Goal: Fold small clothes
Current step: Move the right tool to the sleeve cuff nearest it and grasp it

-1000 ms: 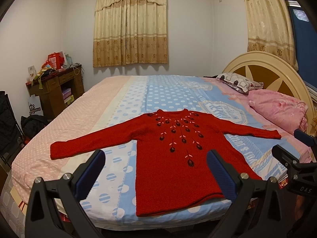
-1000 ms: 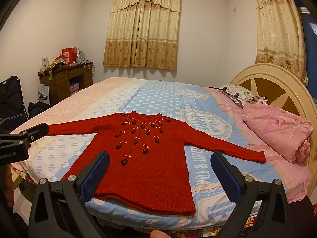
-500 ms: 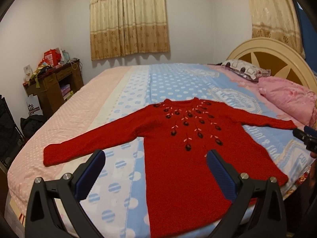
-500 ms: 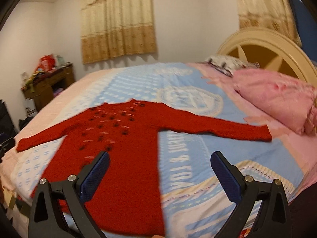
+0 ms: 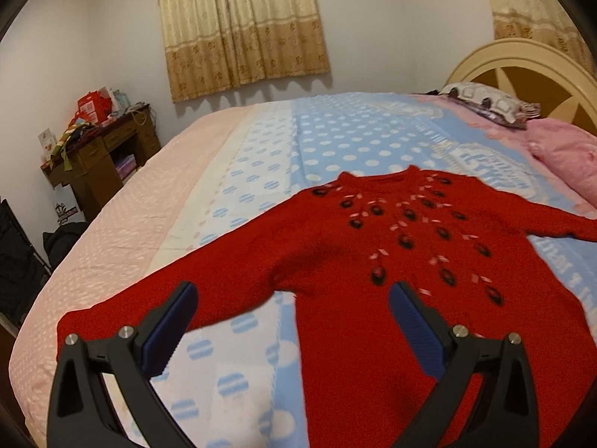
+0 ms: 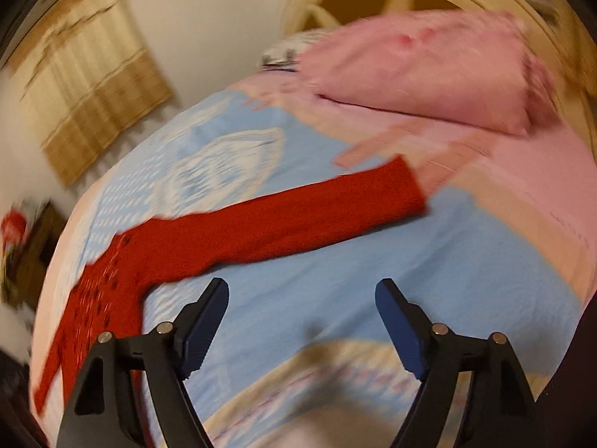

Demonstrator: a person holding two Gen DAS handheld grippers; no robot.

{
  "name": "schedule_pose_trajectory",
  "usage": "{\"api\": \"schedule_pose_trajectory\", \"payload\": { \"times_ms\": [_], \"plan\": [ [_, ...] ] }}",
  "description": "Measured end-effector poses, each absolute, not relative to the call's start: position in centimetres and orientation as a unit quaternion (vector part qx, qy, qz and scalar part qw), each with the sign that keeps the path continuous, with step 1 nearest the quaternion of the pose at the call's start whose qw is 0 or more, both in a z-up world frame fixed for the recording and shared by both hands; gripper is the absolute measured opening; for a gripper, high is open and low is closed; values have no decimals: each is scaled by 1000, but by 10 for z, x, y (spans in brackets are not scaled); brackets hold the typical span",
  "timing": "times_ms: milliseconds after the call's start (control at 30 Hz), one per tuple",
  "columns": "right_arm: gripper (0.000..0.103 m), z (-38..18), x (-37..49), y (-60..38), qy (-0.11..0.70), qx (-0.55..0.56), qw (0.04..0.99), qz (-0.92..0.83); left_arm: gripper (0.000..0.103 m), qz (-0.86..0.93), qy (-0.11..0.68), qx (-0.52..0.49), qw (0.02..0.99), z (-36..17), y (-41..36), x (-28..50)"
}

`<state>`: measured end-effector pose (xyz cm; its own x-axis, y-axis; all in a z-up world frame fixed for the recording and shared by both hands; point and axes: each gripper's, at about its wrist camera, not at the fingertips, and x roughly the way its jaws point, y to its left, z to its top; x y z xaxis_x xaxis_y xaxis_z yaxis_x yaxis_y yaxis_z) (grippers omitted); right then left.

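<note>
A red knitted sweater with dark embroidered flowers lies flat, front up, sleeves spread, on the bed. My left gripper is open and empty, just above the sweater's left armpit, near its left sleeve. In the right wrist view, which is blurred, the sweater's right sleeve stretches toward the pink pillows. My right gripper is open and empty above the blue sheet, a little short of that sleeve.
The bed has a pink, white and blue dotted sheet. Pink pillows and a cream headboard are at the right. A brown desk with clutter stands at the left wall. Curtains hang behind.
Both grippers have moved forward and lower over the bed. The left one closed in on the left sleeve side. The right one swung right toward the right sleeve's cuff.
</note>
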<state>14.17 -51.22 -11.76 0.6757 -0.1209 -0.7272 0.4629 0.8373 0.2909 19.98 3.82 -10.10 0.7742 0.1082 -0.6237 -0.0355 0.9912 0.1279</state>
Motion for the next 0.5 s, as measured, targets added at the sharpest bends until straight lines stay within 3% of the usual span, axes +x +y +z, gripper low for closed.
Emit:
{"api": "schedule_pose_trajectory", "payload": {
  "times_ms": [500],
  "plan": [
    [54, -146, 203, -592, 390, 304, 839, -227, 103, 60, 367, 25, 928, -140, 61, 241]
  ]
}}
